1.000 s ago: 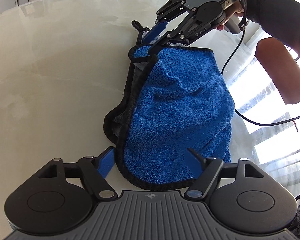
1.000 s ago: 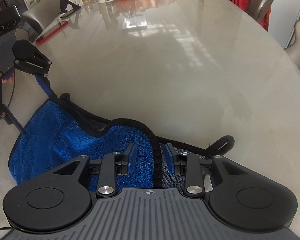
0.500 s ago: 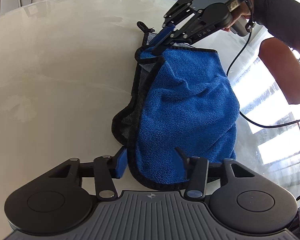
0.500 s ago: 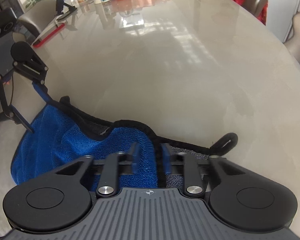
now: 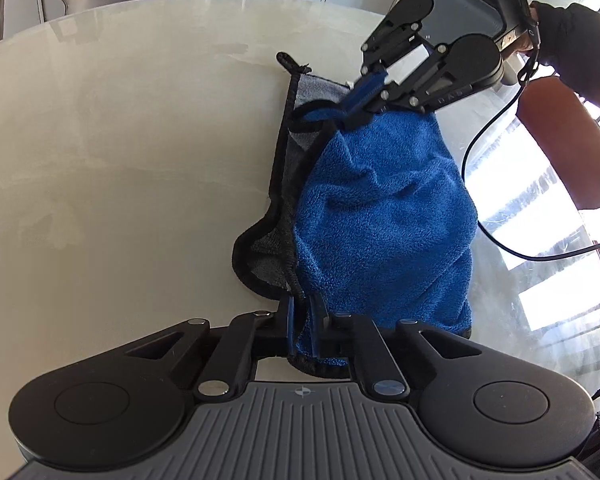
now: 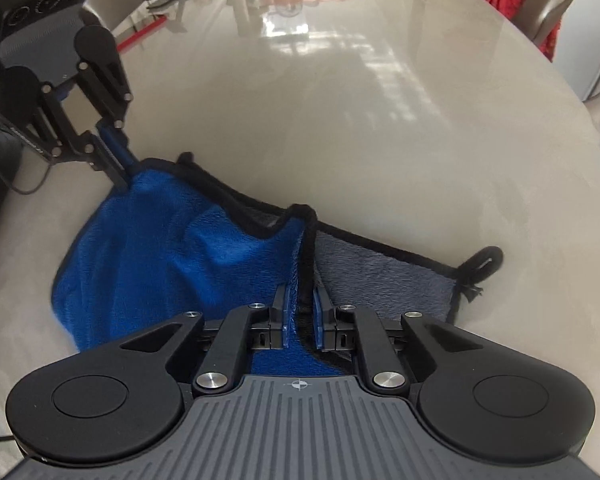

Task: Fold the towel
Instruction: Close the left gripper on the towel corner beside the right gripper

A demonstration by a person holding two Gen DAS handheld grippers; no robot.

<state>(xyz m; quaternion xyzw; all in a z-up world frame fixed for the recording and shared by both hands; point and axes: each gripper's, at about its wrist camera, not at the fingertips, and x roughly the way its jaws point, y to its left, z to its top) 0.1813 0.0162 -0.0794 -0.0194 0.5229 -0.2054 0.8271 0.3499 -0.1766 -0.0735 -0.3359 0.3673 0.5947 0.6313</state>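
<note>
While bunched, towel point(image 5: 384, 216) pinched between hand-held grippers.

The left gripper point(image 5: 302, 334) is showing a ribbed grey housing, round black side discs, silver screws and blue finger pads point(image 5: 289, 330). The right gripper point(image 6: 300, 318) is looking identical, trailing a black cable point(image 5: 496, 236); a dark sleeve point(image 5: 572, 40) is covering the wrist.

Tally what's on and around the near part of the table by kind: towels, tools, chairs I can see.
Blue plush towel with black trim and grey underside: 1
Black two-finger tools: 2, left tool and right tool, both shut on the towel
Chairs: 2, brown chair, chair with red cloth
Total: 5
</note>
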